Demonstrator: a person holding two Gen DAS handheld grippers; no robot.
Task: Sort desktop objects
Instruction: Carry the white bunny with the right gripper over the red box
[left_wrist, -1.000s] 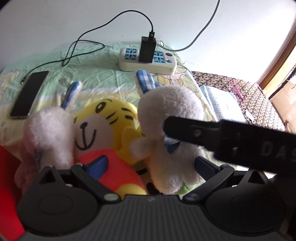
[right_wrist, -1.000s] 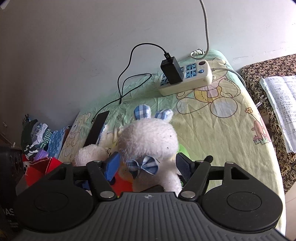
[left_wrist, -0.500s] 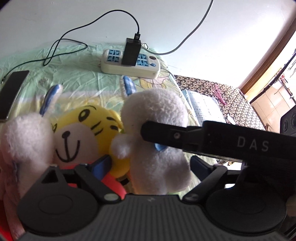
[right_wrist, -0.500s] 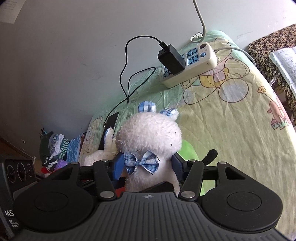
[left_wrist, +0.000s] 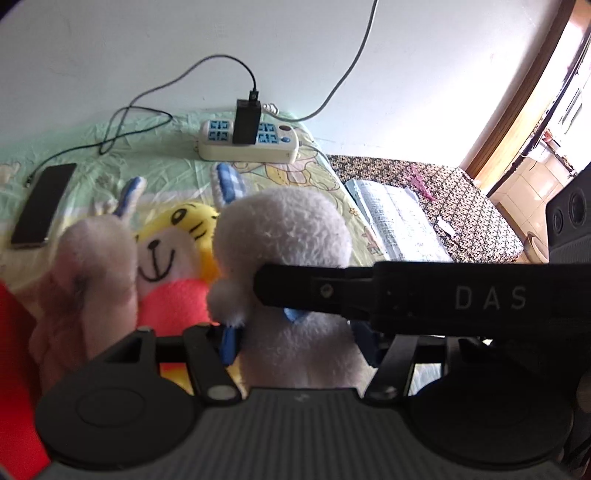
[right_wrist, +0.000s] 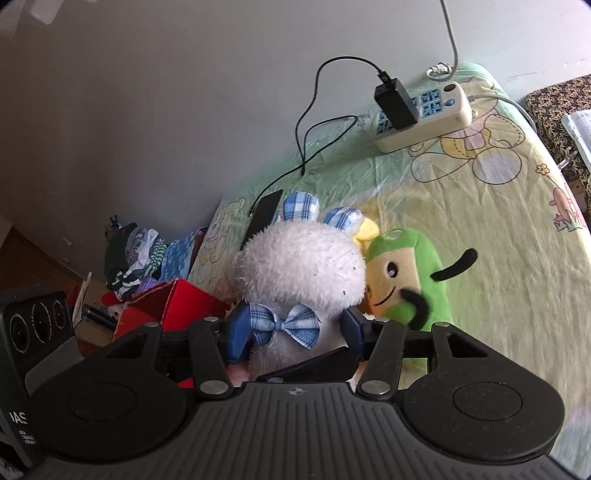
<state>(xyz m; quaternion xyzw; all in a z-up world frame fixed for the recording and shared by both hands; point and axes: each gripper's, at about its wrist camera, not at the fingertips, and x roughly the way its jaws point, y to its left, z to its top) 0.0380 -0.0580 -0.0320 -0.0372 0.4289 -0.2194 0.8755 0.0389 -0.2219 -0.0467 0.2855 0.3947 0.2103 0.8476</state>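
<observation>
My right claw (right_wrist: 291, 332) clamps white plush rabbit (right_wrist: 301, 266) at bow tie, frame centre. My left claw (left_wrist: 297, 341) pinches same rabbit's body. Green plush (right_wrist: 413, 273) right of it.

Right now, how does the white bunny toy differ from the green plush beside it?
The white bunny is fuzzy white with checked blue ears and a bow tie; the green plush is smooth green with a tan face. The right gripper clamps the bunny; the green plush lies free on the sheet. Both are soft toys.
</observation>
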